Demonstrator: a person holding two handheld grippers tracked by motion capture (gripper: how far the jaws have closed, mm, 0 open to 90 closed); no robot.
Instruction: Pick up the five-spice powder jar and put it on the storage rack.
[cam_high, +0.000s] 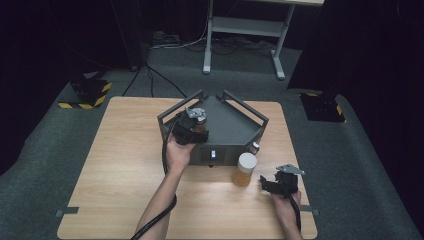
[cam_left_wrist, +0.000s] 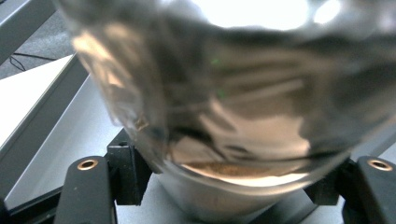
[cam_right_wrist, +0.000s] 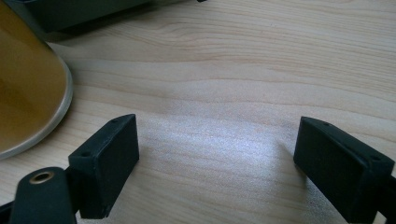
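High view: my left gripper (cam_high: 194, 125) pinches a clear jar (cam_left_wrist: 224, 102) over the grey tray (cam_high: 235, 127), near its left rail. My right gripper (cam_high: 280, 184) rests spread near the table's (cam_high: 115, 170) front right corner, beside the amber jar (cam_high: 244, 169). Risk: smooth glass may slip if the pinch eases early.

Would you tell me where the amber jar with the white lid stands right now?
In the high view, the amber jar stands on the wooden table, just in front of the dark tray's right corner, left of the right gripper.
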